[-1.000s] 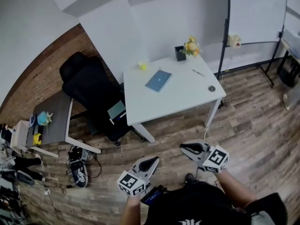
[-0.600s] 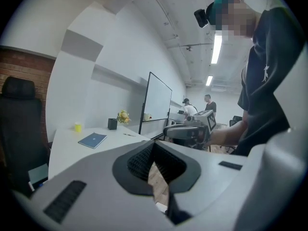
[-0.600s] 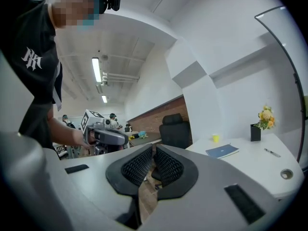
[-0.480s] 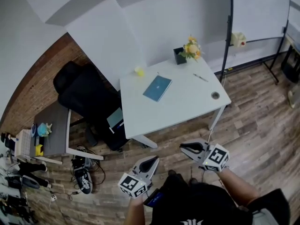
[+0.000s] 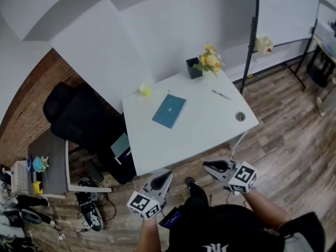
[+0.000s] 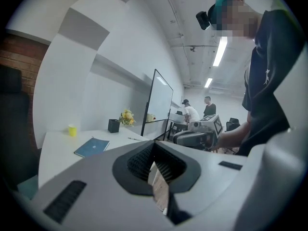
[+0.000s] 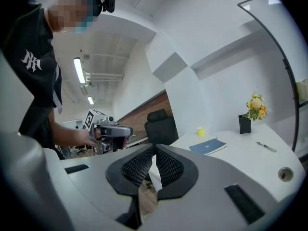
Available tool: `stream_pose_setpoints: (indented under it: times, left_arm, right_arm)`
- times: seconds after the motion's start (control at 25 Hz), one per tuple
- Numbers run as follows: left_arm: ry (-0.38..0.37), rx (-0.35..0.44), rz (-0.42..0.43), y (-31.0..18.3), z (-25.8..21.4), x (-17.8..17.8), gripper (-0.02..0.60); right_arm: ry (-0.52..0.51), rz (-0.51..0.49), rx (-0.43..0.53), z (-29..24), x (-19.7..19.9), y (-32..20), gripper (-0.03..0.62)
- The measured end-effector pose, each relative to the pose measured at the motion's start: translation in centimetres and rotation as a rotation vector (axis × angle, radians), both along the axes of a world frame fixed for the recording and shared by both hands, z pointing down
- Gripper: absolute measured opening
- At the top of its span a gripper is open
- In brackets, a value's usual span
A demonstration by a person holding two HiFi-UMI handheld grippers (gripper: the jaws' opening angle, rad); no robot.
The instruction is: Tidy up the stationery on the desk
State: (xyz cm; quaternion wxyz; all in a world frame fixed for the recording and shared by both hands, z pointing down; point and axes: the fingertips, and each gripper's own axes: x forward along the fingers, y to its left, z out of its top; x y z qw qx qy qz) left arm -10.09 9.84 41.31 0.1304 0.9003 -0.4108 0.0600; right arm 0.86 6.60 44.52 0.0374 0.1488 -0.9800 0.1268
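A white desk [image 5: 205, 130] stands ahead of me. On it lie a blue notebook [image 5: 169, 111] near the middle and a pen [image 5: 221, 94] at the far right. A black pen holder [image 5: 192, 67] with yellow flowers [image 5: 208, 60] stands at the back, and a small yellow cup [image 5: 145, 90] at the back left. My left gripper [image 5: 164, 176] and right gripper [image 5: 209, 166] hang just short of the desk's near edge, both shut and holding nothing. The right gripper view shows the notebook [image 7: 208, 146], pen [image 7: 266, 147] and left gripper [image 7: 110, 131].
A black office chair [image 5: 84, 119] sits left of the desk, with a grey side table [image 5: 50, 164] and shoes [image 5: 88, 208] further left. A whiteboard on a stand [image 5: 283, 9] is at the right. A round cable hole [image 5: 240, 116] marks the desk's right side.
The desk has come closer and lower in the head view as I stepped toward it. Both grippers stay shut and low in front of me.
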Motion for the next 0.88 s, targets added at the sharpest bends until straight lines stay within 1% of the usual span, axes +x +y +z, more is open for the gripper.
stream_pose_setpoints:
  times: [0.12,0.24,0.4,0.6,0.72,0.88]
  left_arm:
    - [0.0,-0.005,0.011,-3.6,-0.4,-1.9,-0.003]
    - [-0.015,-0.033,0.027,-7.0,-0.2,-3.9,-0.003]
    - [-0.031,-0.053,0.025,-11.7,-0.2,-6.9,-0.003]
    - [-0.051,-0.087,0.051,-16.4,1.5,-10.1,-0.003]
    - [-0.067,-0.104,0.057,-19.2,2.6,-11.3,-0.003]
    - [-0.096,-0.128,0.081,-21.9,4.0,-11.6,-0.003]
  right_arm:
    - [0.014,0.004,0.006,-0.6,-1.8,-3.4,0.046]
    - [0.026,0.016,0.001,-1.2,-3.5,-6.8,0.046]
    - [0.018,0.031,0.002,-1.7,-5.9,-11.4,0.046]
    - [0.027,0.08,-0.005,-1.6,-8.4,-15.9,0.046]
    - [0.034,0.107,-0.031,-1.6,-9.2,-18.4,0.046]
    - [0.027,0.134,-0.082,-1.1,-9.8,-20.6,0.046]
